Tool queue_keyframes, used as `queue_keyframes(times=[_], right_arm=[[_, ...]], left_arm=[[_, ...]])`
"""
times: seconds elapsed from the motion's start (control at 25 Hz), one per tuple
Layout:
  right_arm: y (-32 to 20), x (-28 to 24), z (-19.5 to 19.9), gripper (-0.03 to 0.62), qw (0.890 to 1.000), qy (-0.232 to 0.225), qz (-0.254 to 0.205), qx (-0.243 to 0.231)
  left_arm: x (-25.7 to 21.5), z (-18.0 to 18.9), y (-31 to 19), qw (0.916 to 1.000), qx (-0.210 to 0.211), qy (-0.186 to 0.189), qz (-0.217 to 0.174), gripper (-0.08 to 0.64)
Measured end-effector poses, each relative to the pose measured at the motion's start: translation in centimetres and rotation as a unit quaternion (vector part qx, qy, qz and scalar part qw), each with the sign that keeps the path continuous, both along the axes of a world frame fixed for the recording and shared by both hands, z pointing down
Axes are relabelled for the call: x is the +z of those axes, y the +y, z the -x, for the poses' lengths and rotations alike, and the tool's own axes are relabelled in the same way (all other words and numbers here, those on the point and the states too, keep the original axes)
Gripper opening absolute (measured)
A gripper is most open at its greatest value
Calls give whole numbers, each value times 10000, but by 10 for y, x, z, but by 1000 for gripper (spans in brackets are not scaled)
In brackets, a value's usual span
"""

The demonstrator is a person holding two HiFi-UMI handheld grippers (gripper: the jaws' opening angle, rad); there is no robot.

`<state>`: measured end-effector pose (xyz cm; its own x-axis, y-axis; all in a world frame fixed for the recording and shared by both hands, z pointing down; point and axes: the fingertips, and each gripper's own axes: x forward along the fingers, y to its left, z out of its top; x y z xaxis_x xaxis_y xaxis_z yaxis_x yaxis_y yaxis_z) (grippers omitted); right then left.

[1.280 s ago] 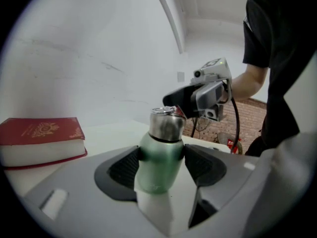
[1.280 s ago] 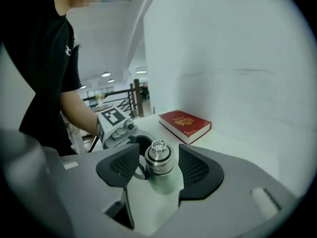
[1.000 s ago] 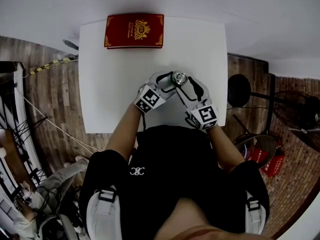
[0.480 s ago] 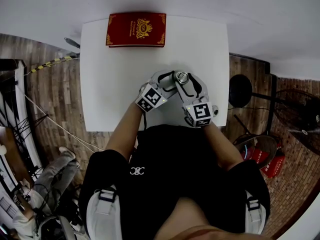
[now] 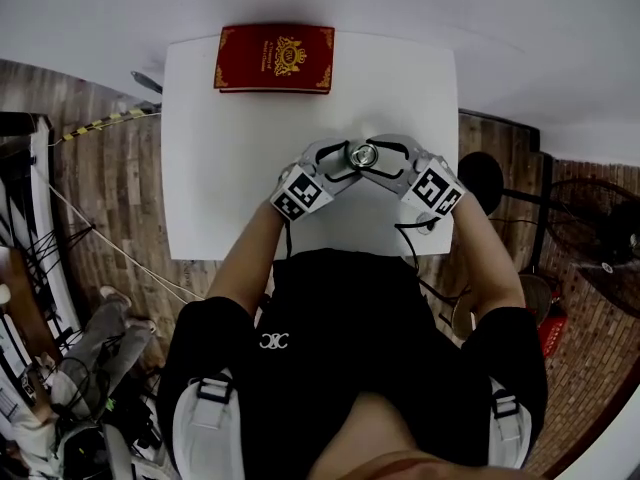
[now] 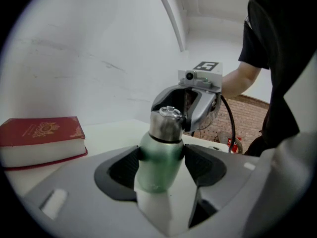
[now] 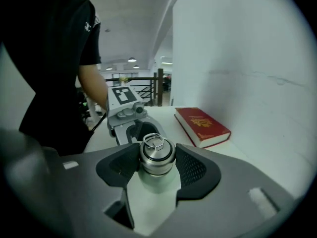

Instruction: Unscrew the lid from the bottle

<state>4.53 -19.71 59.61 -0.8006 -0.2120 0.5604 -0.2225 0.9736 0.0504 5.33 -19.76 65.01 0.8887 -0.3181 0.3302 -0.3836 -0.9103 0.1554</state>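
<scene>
A green bottle point(image 6: 159, 168) with a steel lid point(image 5: 361, 154) stands on the white table point(image 5: 230, 158) near its front edge. My left gripper point(image 5: 345, 159) comes in from the left and is shut on the bottle's green body, one pad pressing each side. My right gripper point(image 5: 373, 156) comes in from the right, its jaws closed around the lid point(image 7: 157, 155). In the left gripper view the right gripper point(image 6: 190, 105) sits behind the lid point(image 6: 166, 124). In the right gripper view the left gripper point(image 7: 130, 125) shows behind the bottle.
A red book point(image 5: 274, 58) lies at the table's far edge, well apart from the bottle. A dark round stand point(image 5: 478, 180) and a fan point(image 5: 590, 233) are on the brick floor to the right. The person's body is against the table's near edge.
My right gripper has rolled around the lid; its marker cube swung from near the person's body up and out to the right. The left gripper and bottle stayed still.
</scene>
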Motion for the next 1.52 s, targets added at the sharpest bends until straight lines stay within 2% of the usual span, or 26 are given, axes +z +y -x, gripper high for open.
queue_keyframes(times=[0.16,0.24,0.32,0.44,0.52,0.56,0.64,0.72,0.8,0.96,1.12,1.2,1.28,1.4,1.52], right_arm=[[4,11,-6,233,9919,604,134,-1110],[4,13,-5,233,9867,805,172,-1401],[4,14,-4,235,9855,892,215,-1426],[1,8,-3,245,9941,668,93,-844],[0,-7,-3,247,9999,121,43,-101],[1,-16,-4,247,9991,-242,100,320],[2,-29,-7,247,9891,-903,182,1148],[2,-34,-10,247,9725,-1346,103,1898],[4,-30,-10,247,9594,-1472,-40,2404],[4,-20,-5,249,9373,-1383,-431,3171],[-7,-16,-1,264,9177,-1082,-812,3736],[-13,-9,-1,264,9079,-1150,-821,3946],[-16,-7,-1,262,9045,-1188,-879,4000],[-15,-6,1,265,9151,-1026,-901,3793],[-13,-6,3,265,9345,-1028,-808,3312]], left_arm=[[0,-1,0,10000,10,-6,13,344],[0,0,-1,10000,6,-1,25,344],[0,0,-1,10000,3,1,33,343],[1,1,-1,10000,-9,0,53,343],[2,2,0,10000,-15,-6,67,344],[2,2,1,10000,-12,-10,65,344],[1,2,0,10000,-2,-3,52,344],[1,2,-1,10000,-6,5,36,344],[1,3,-1,10000,-21,-1,35,344],[1,2,0,10000,-32,-25,43,344],[1,1,0,10000,-49,-37,35,344],[1,1,0,10000,-53,-43,34,344],[1,1,0,10000,-50,-41,36,342],[2,2,-1,10000,-36,-35,29,344],[2,2,-1,10000,-32,-20,34,344]])
